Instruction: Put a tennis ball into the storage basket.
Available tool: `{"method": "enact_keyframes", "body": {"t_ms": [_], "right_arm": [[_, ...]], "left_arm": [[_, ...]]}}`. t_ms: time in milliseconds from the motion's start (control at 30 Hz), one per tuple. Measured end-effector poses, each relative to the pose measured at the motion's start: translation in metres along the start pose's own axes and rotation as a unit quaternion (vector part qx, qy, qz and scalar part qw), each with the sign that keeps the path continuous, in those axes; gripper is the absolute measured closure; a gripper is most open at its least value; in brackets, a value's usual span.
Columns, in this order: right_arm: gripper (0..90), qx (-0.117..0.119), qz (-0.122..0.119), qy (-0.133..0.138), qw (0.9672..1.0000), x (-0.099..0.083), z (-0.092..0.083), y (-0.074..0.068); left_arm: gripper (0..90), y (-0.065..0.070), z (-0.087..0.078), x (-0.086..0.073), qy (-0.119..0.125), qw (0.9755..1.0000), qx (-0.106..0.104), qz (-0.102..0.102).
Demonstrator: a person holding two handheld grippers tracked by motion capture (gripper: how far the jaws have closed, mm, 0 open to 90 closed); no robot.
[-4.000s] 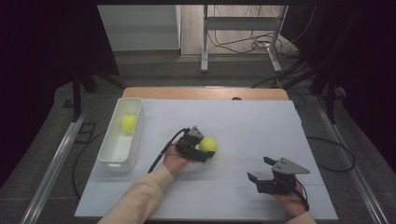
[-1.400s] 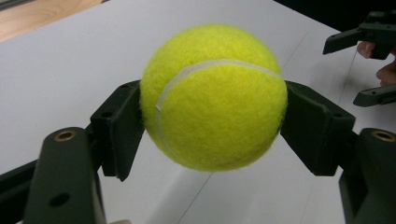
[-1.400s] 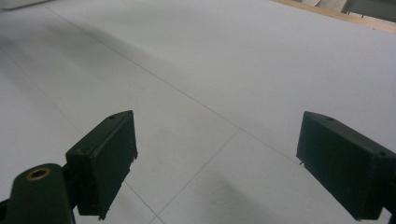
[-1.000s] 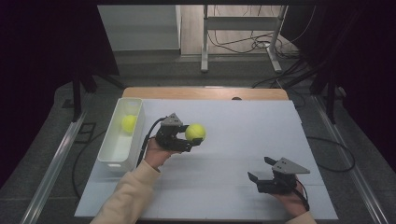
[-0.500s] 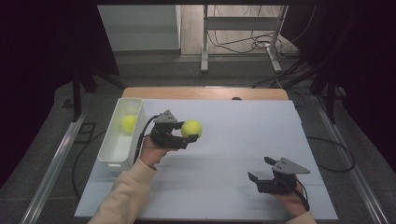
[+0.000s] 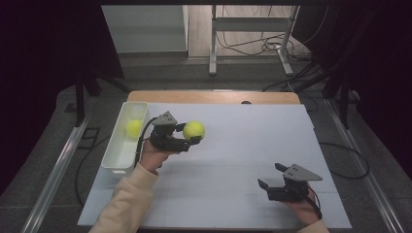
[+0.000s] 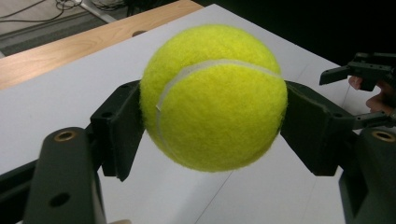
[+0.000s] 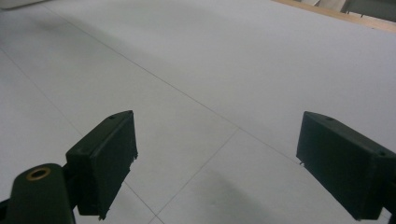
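Presently, item one: left gripper (image 6: 187, 141), held in a hand with a cream sleeve, raised above the white table (image 6: 243, 145) just right of the bin. Both jaws press the flanks of a yellow tennis ball (image 6: 194, 129); in the left gripper view the ball (image 7: 213, 97) sits squarely between the two pads, seam facing the camera, clear of the surface below. The grip across the widest part looks chosen to keep the ball from rolling out in transit.

Item two: white bin (image 6: 116, 155), long and narrow, along the table's left edge. It contains a second tennis ball (image 6: 133, 127) toward its far end. The held ball hangs near the bin, beside its right wall, not over it; my guess is the bin is the destination.

Item three: right gripper (image 6: 273, 180), low at the near right of the table, well apart from ball and bin. Jaws spread wide, nothing between them; bare table (image 8: 210, 70) lies ahead. It appears parked, out of the way.
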State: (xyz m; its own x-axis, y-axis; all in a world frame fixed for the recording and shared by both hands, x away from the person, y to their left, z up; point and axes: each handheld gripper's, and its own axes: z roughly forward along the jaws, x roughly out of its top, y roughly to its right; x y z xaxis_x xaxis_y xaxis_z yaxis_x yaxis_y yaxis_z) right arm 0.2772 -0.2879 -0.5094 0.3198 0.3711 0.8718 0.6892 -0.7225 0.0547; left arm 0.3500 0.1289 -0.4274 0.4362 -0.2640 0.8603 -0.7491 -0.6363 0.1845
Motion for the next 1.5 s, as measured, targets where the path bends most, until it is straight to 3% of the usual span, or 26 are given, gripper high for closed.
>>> {"method": "enact_keyframes", "body": {"t_ms": [933, 1500], "right_arm": [[12.5, -0.001, 0.002, 0.002, 1.0, 0.0, -0.001, 0.0], [12.5, -0.002, 0.001, 0.002, 1.0, 0.0, -0.001, 0.0]], "left_arm": [[26.5, -0.019, -0.037, 0.001, 0.035, 0.9987, 0.03, -0.02], [26.5, -0.028, -0.048, -0.001, 0.043, 0.9977, 0.043, -0.031]]}}
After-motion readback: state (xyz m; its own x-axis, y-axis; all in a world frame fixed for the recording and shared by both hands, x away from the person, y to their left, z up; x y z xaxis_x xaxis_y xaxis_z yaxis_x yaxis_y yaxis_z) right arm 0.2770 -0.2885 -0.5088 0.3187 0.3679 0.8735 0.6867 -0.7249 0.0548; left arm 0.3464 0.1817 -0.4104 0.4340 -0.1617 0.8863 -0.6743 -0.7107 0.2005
